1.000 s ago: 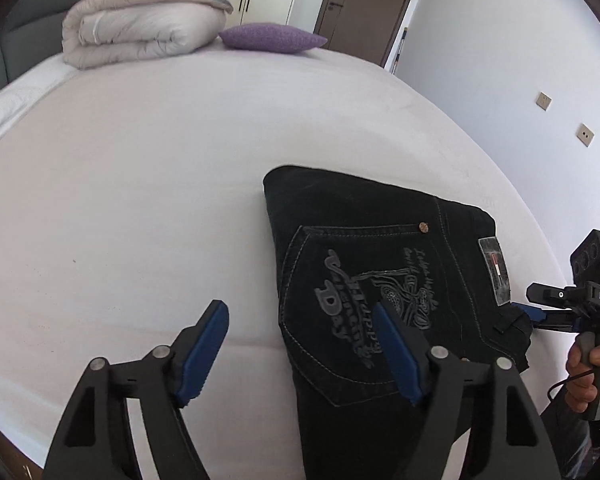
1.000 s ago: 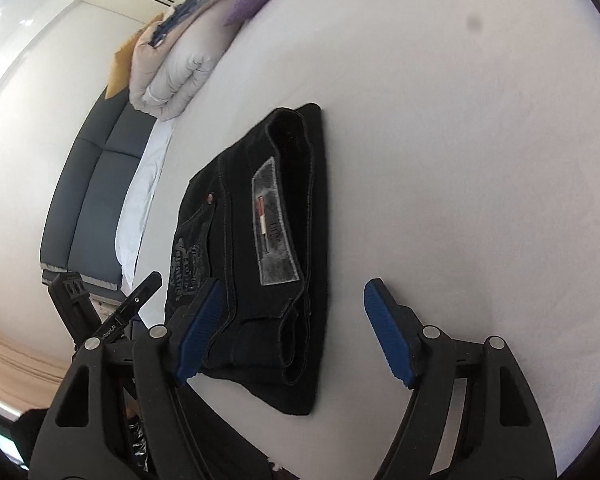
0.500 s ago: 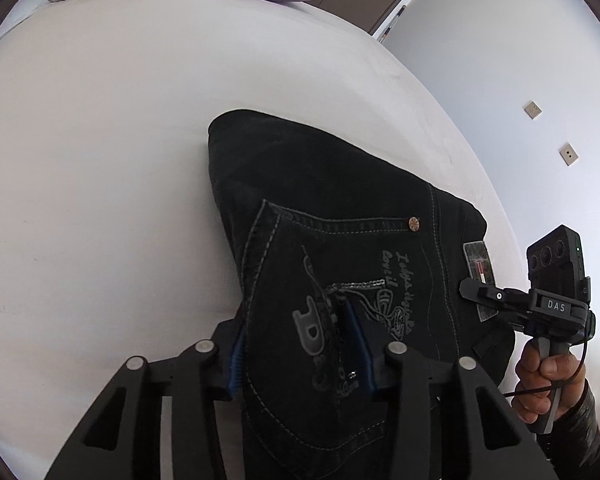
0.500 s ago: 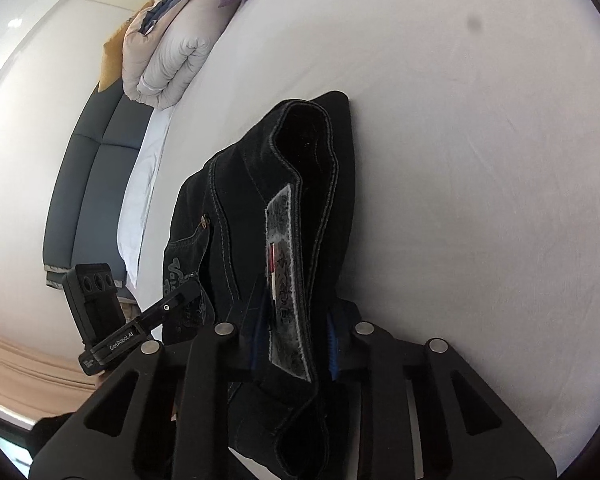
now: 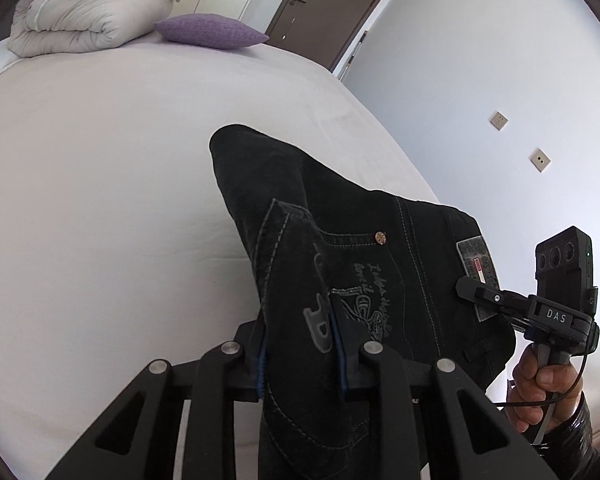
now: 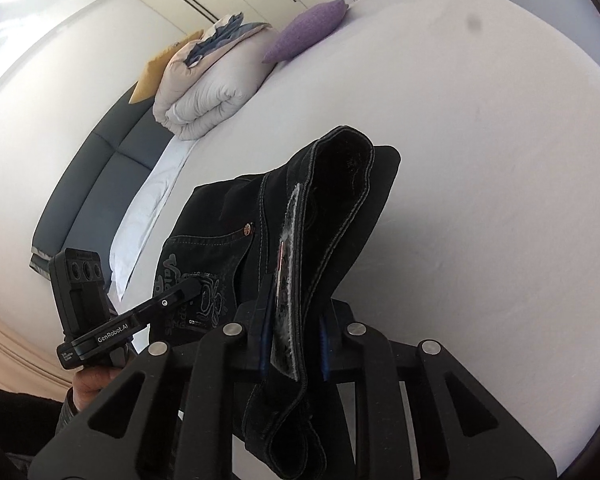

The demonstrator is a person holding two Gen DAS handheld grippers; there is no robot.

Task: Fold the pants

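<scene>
1. My left fingers (image 5: 300,354) have just been closing, and now they pinch the black pants (image 5: 340,248) at the back pocket, with the cloth between the two blue pads.
2. My right fingers (image 6: 294,332) have also just been closing. They hold the waistband, where the grey label (image 6: 286,280) stands between them.
3. The pants are already folded into a thick bundle. The near end hangs from my fingers above the bed (image 5: 100,200), and the far end stretches out ahead of my fingers; I cannot tell whether it touches the sheet.
4. I think I hold two points on the same edge so that the bundle stays flat and does not open when I carry it over for the next fold.
5. Both my hands point forward and downward over the bed, side by side; the right hand (image 5: 540,384) is just beside my left fingers.
6. A folded duvet (image 5: 88,12) and a purple pillow (image 5: 212,32) lie far ahead of my fingers, well apart from the pants.
</scene>
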